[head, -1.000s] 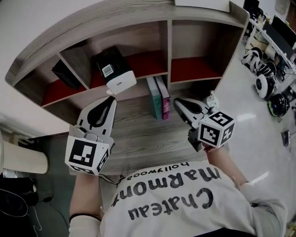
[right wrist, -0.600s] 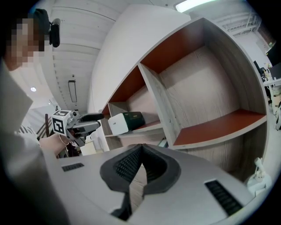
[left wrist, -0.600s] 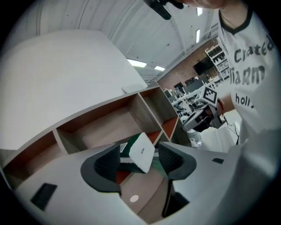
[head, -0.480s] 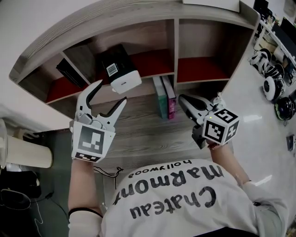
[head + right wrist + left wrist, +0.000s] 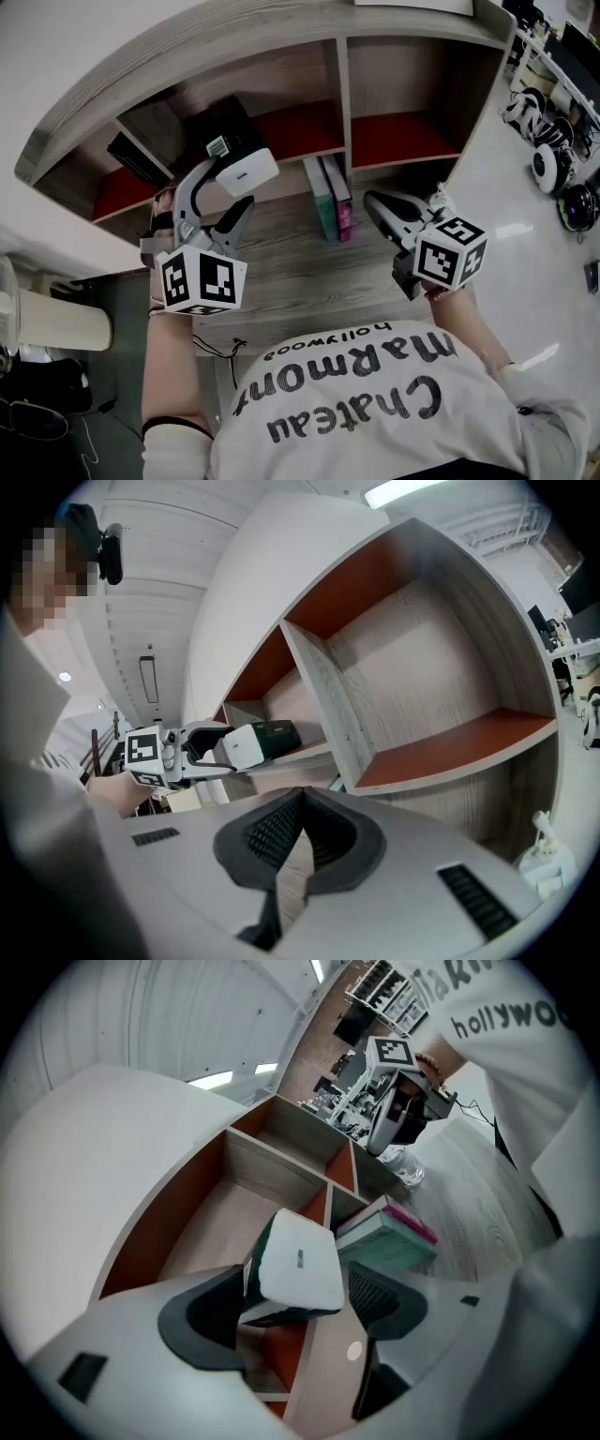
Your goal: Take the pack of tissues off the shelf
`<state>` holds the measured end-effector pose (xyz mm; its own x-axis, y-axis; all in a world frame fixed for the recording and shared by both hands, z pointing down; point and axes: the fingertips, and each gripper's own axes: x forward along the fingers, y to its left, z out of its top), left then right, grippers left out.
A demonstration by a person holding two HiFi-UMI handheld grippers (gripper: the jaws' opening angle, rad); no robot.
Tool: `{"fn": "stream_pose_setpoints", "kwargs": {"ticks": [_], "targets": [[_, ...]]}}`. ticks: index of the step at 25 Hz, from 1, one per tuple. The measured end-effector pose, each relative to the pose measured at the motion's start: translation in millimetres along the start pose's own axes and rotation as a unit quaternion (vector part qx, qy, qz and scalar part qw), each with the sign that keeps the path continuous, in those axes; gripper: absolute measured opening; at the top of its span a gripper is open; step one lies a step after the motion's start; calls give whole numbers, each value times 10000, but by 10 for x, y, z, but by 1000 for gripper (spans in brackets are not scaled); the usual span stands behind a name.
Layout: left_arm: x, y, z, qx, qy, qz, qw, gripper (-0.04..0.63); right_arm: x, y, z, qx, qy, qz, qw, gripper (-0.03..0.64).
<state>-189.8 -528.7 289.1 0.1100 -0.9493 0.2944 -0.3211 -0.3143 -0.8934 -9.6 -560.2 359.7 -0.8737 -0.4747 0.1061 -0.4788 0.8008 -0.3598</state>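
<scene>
Left gripper view: left gripper (image 5: pixel 295 1288), jaws just opening, straddles tissue pack (image 5: pixel 298 1262); right gripper (image 5: pixel 300 803) clenched.

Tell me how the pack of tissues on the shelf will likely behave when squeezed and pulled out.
The pack of tissues has rounded corners and looks soft, so it will probably dent under a squeeze. Its white end overhangs the edge of the shelf, so it may tip forward when pulled.

Teal and pink books (image 5: pixel 322 199), cream cup (image 5: pixel 58 322)
</scene>
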Motion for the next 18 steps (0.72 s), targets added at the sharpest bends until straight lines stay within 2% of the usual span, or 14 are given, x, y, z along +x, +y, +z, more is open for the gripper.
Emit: {"fn": "stream_pose_setpoints", "kwargs": {"ticks": [4, 11, 18], "targets": [[46, -21, -3, 194, -13, 77, 9998, 337, -28, -26, 5, 22, -10, -63, 10000, 9], [66, -6, -15, 279, 16, 223, 9994, 319, -64, -49, -14, 87, 5, -150, 9998, 9], [89, -29, -82, 419, 213, 388, 9981, 313, -81, -10, -29, 117, -16, -158, 9998, 9]]}}
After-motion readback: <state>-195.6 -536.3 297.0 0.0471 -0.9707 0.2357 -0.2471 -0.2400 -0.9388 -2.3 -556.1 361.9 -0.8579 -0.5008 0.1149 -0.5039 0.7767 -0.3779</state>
